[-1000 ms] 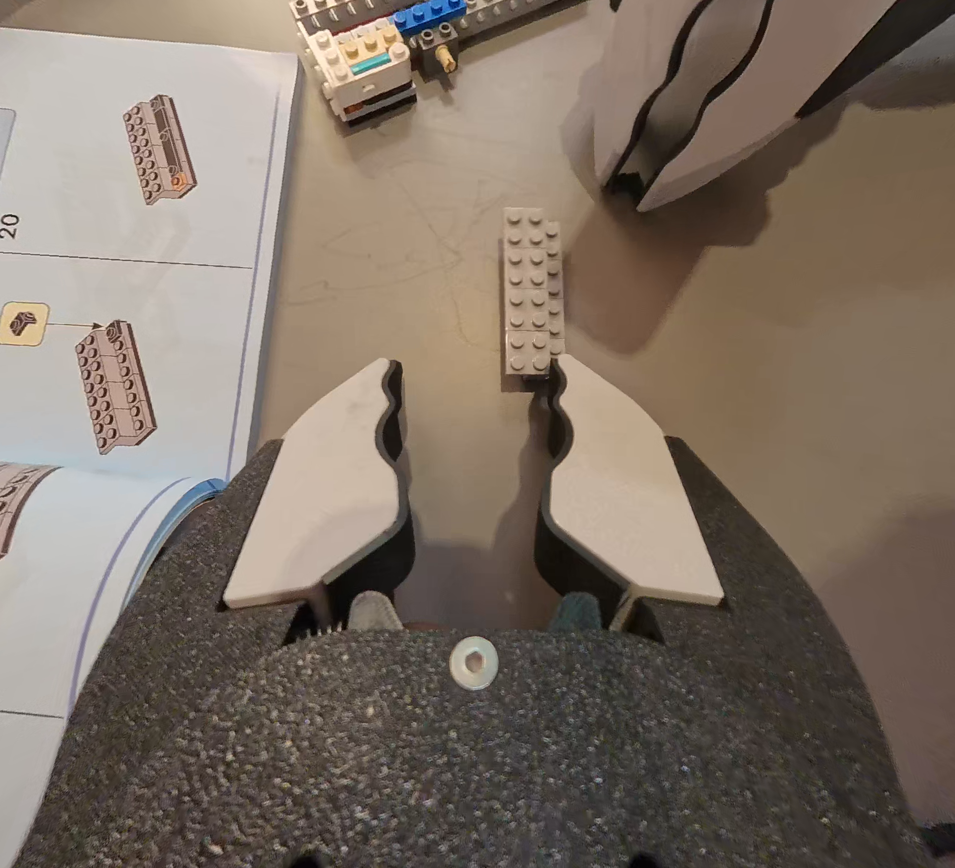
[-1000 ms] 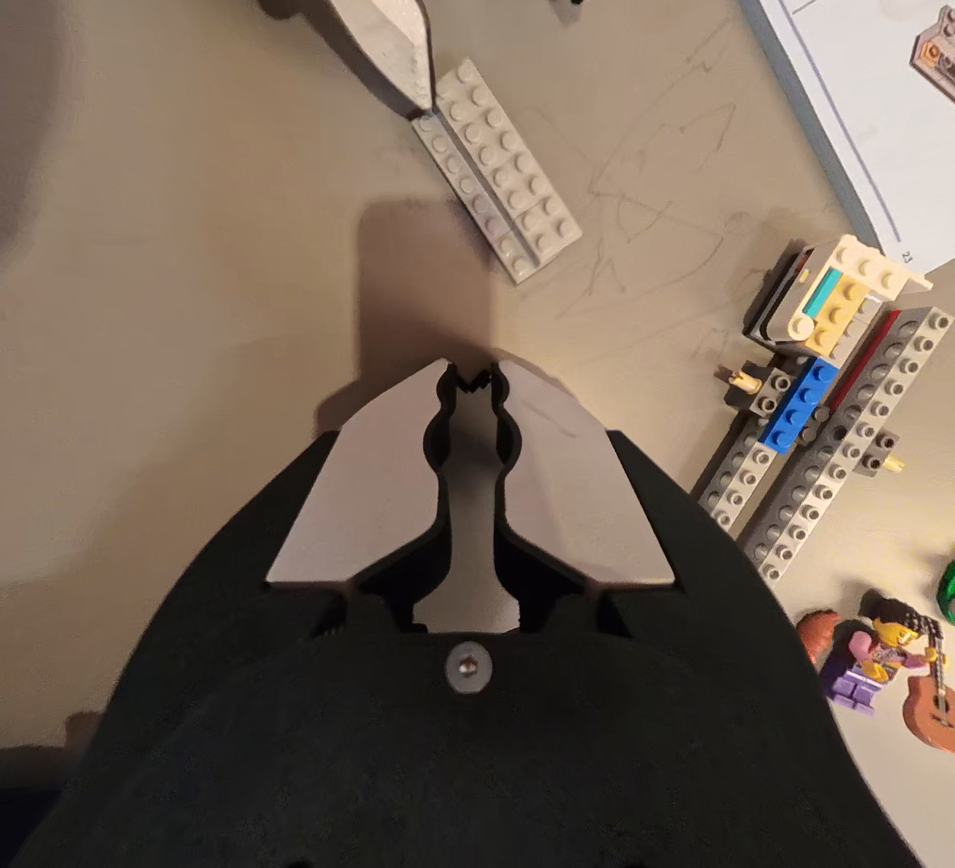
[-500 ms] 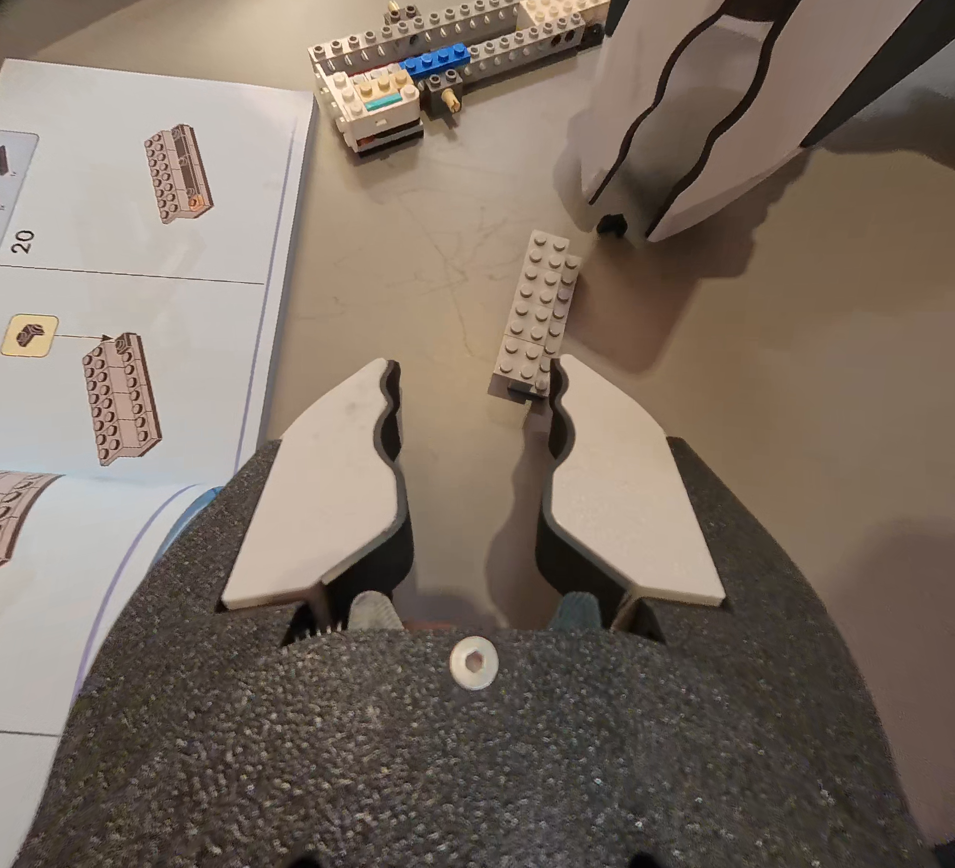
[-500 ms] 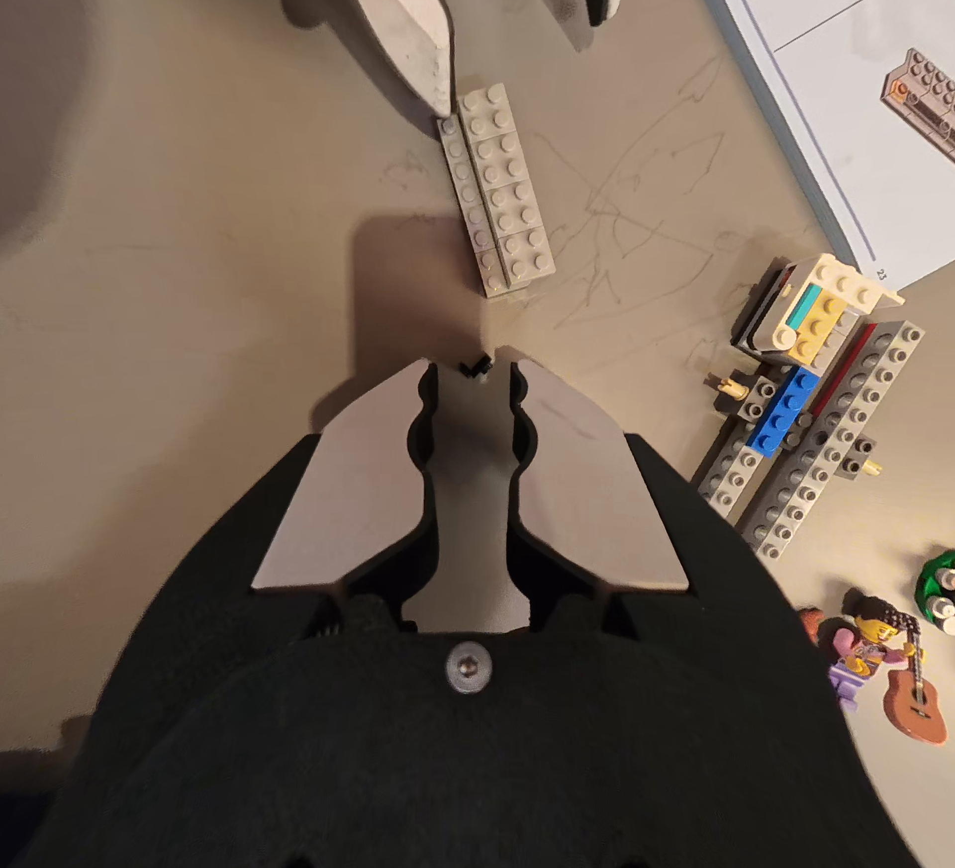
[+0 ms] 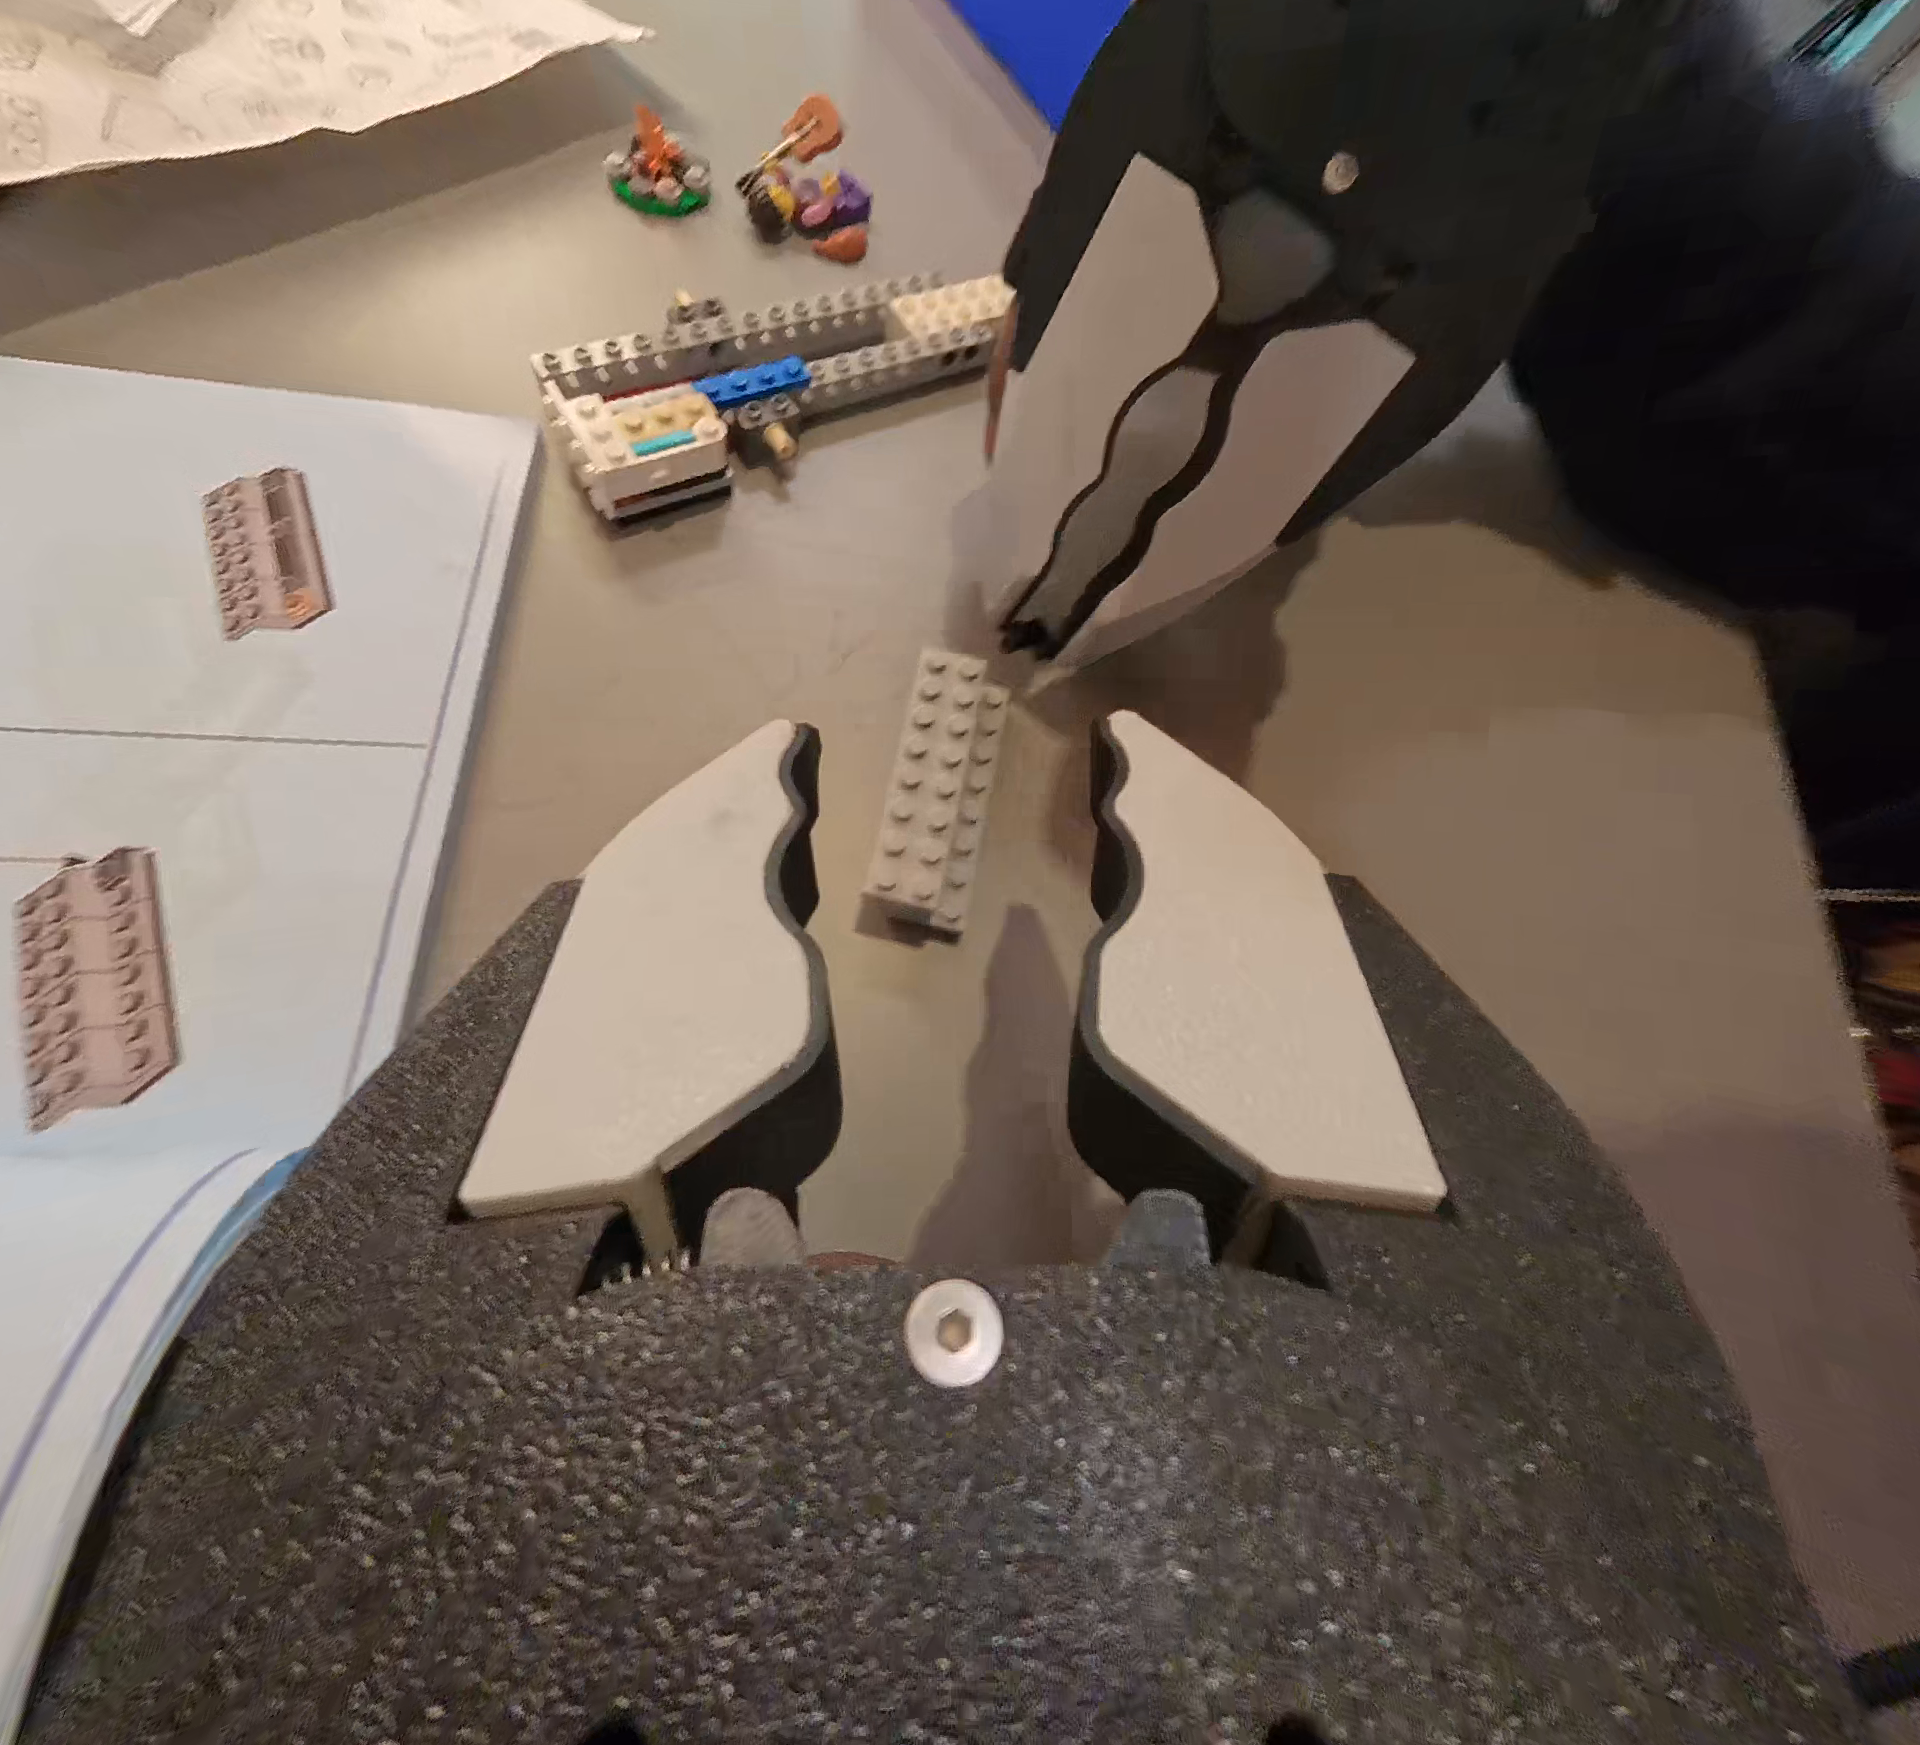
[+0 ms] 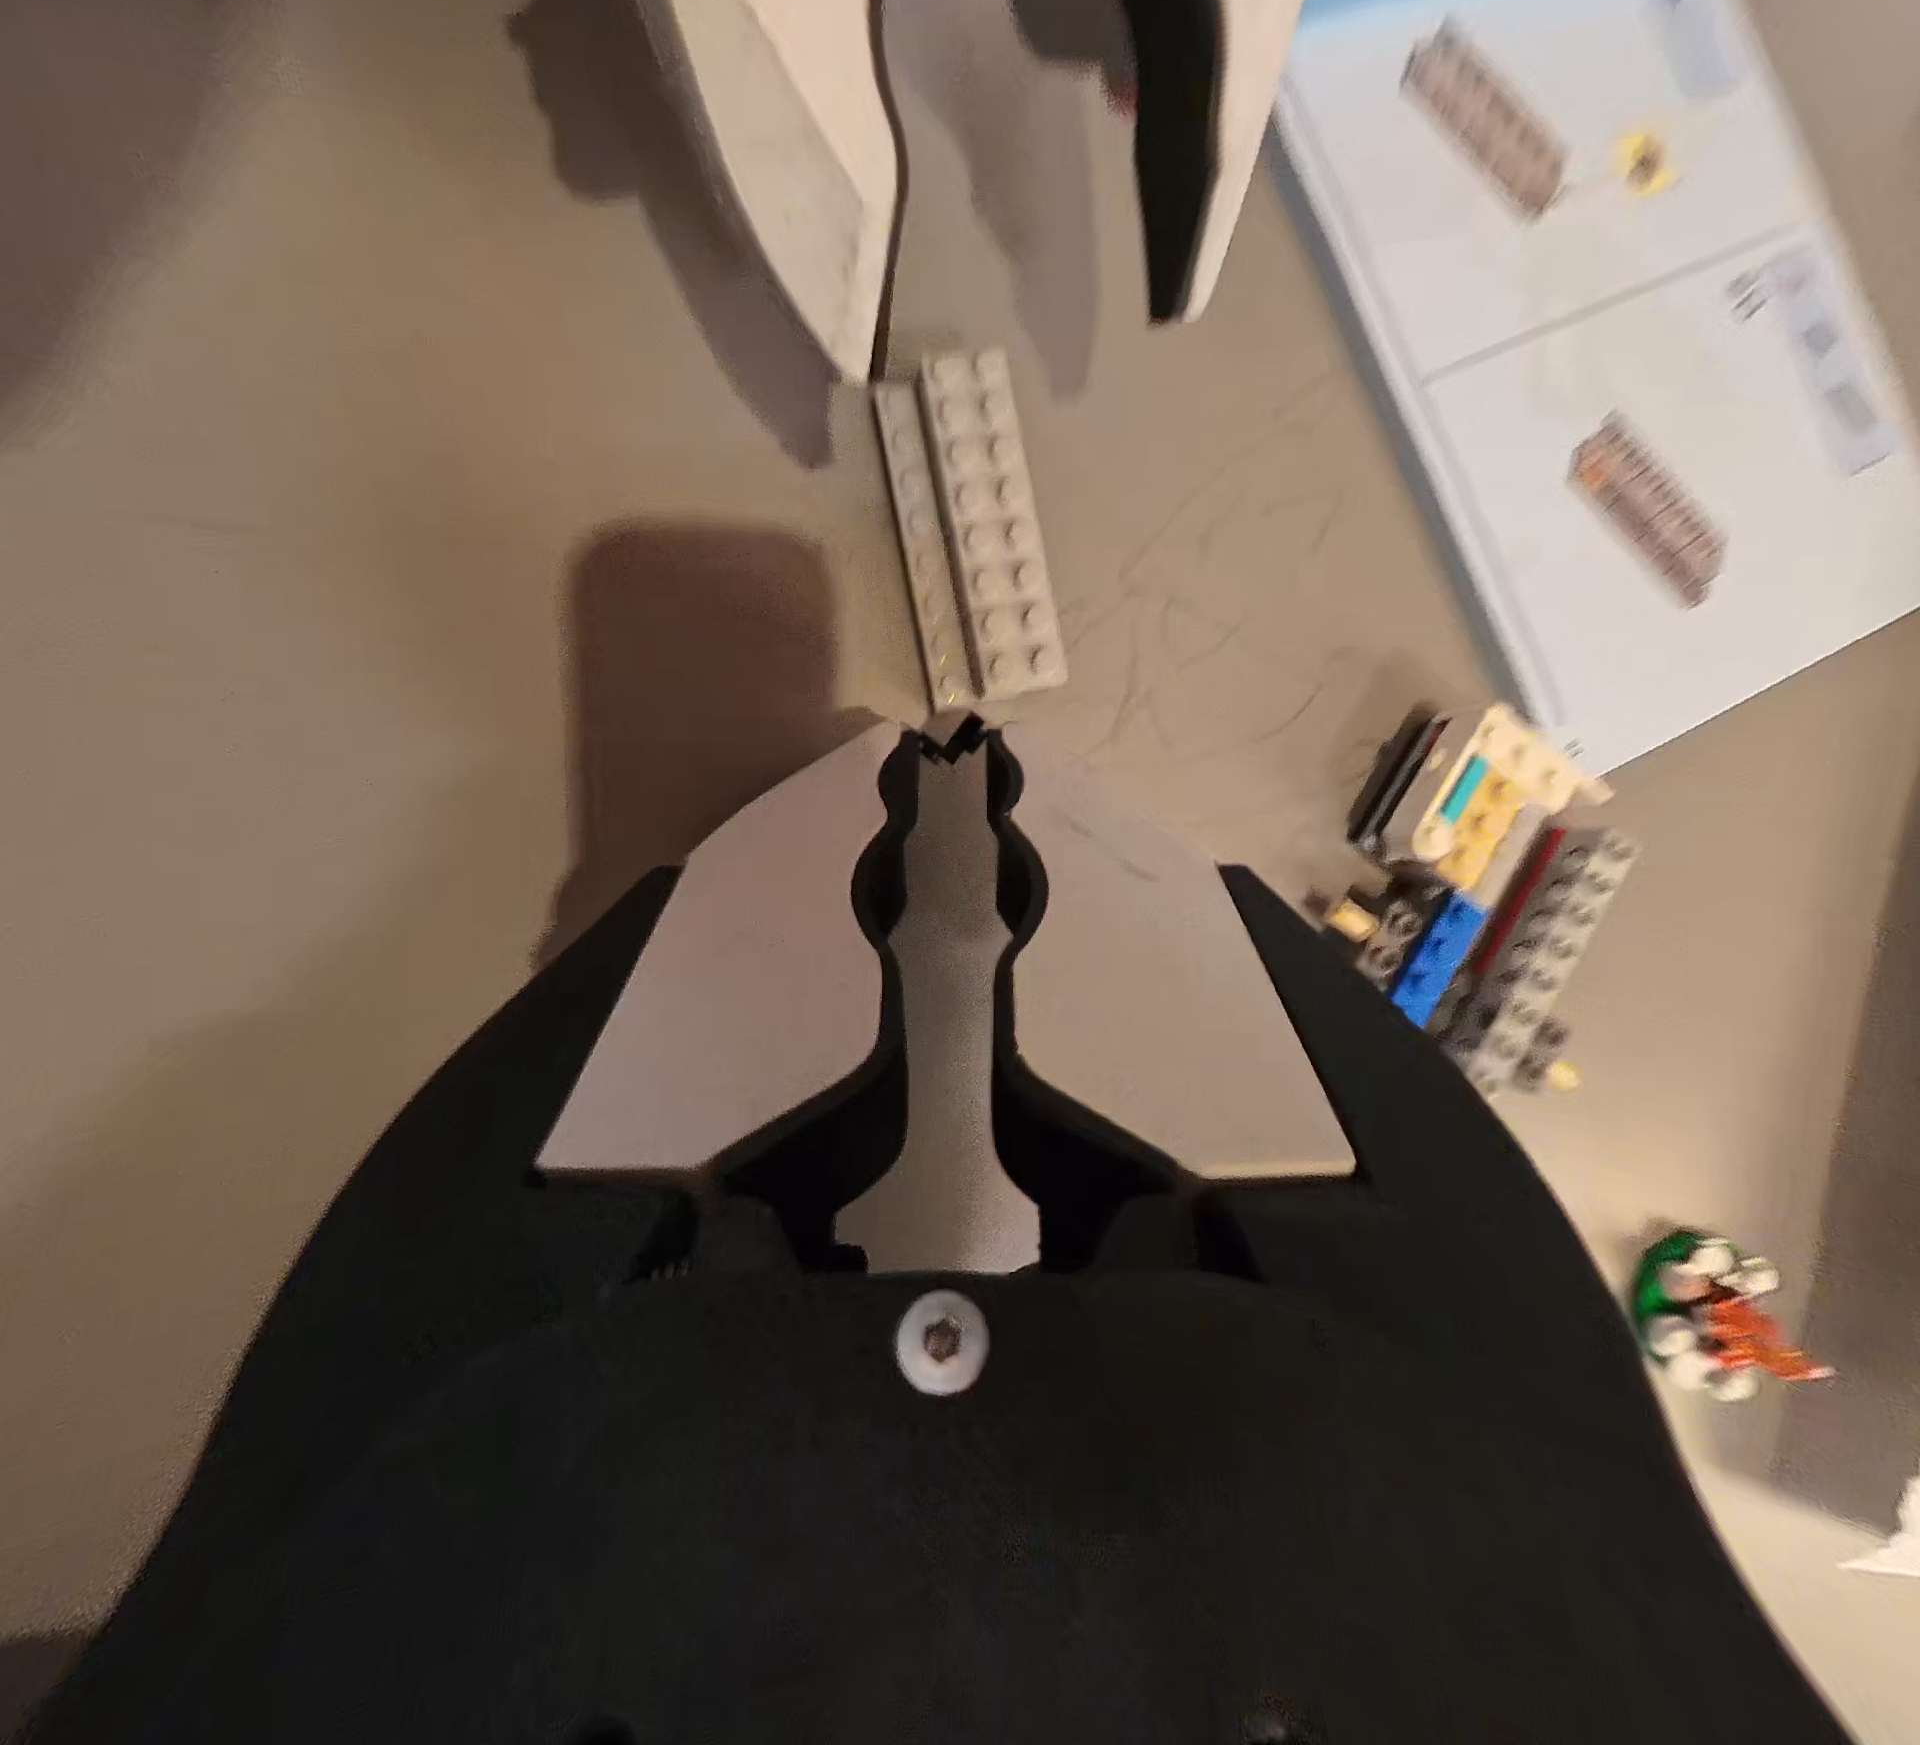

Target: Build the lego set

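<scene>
Moved: since a second ago I see the grey brick (image 5: 940, 796) now lying between my left gripper's (image 5: 956, 750) fingers rather than ahead of the right fingertip; both views have pulled back, so the minifigure (image 5: 805, 173) and campfire piece (image 5: 660, 173) show beyond the brick.
Brick place: flat on the table (image 5: 1403, 812), studs up, long axis running away from the left gripper, a narrower strip along its right side.
Left gripper: spread wide, brick inside the gap, air on both sides, neither pad touching.
Right gripper (image 6: 951, 745): pinched on a tiny black piece (image 6: 948, 746) at the tips, just beyond the brick's far end; whether they touch, I cannot tell.
Handling: I judge the brick light, rigid and smooth-sided; a squeeze across the long sides near the middle should hold, while an end grip may let it pivot. The black piece looks easy to drop.
Pose: left gripper low, angled down along the brick; right gripper steep, tips down toward it from the opposite end.
Around brick: booklet (image 5: 260, 656) to its left, long grey build (image 5: 769, 386) beyond it.
</scene>
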Demonstrator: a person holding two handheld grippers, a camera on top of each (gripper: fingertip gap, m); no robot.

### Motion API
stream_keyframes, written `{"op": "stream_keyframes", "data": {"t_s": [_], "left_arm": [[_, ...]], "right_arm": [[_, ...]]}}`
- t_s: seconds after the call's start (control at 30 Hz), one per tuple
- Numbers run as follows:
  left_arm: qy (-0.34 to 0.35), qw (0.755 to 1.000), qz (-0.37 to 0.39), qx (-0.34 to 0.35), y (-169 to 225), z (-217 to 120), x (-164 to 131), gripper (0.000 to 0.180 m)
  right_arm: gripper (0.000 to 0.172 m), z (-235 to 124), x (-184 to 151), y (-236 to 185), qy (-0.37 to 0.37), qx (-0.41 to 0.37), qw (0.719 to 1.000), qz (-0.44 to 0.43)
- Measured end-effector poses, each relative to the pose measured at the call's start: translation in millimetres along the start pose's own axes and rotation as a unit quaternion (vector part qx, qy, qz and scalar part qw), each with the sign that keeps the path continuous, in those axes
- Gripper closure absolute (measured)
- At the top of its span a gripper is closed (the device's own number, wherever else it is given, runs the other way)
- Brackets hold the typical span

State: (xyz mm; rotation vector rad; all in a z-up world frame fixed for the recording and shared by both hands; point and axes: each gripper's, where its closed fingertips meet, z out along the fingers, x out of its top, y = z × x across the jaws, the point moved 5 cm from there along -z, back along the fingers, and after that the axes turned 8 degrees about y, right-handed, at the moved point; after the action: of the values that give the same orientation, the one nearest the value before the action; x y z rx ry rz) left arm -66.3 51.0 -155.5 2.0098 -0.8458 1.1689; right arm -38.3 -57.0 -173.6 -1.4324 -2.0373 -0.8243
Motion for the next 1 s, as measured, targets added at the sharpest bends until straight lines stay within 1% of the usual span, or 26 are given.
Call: {"op": "stream_keyframes", "data": {"t_s": [0.07,0.17,0.3,0.37,0.43,0.57,0.73,1.0], "left_arm": [[0.026,0.999,-0.035,-0.027,4,1,6,0.133],[0.057,0.992,-0.099,-0.048,3,1,12,0.141],[0.091,0.979,-0.169,-0.067,-5,-2,13,0.146],[0.095,0.973,-0.194,-0.079,-7,-3,12,0.147],[0.087,0.973,-0.198,-0.082,-8,-2,10,0.149],[0.073,0.978,-0.179,-0.076,-6,0,7,0.157],[0.082,0.978,-0.172,-0.087,-3,0,8,0.166],[0.084,0.981,-0.147,-0.089,-4,1,4,0.172]], "right_arm": [[0.160,-5,14,4,0.050,-0.043,0.996,-0.058],[0.160,-12,31,7,0.106,-0.111,0.978,-0.141],[0.160,-7,40,2,0.119,-0.146,0.960,-0.205],[0.160,-2,43,0,0.121,-0.159,0.953,-0.227],[0.160,1,45,-2,0.121,-0.165,0.949,-0.239],[0.160,7,43,-3,0.110,-0.169,0.946,-0.254],[0.160,7,44,-2,0.118,-0.179,0.942,-0.258],[0.160,7,44,0,0.143,-0.183,0.940,-0.250]]}}
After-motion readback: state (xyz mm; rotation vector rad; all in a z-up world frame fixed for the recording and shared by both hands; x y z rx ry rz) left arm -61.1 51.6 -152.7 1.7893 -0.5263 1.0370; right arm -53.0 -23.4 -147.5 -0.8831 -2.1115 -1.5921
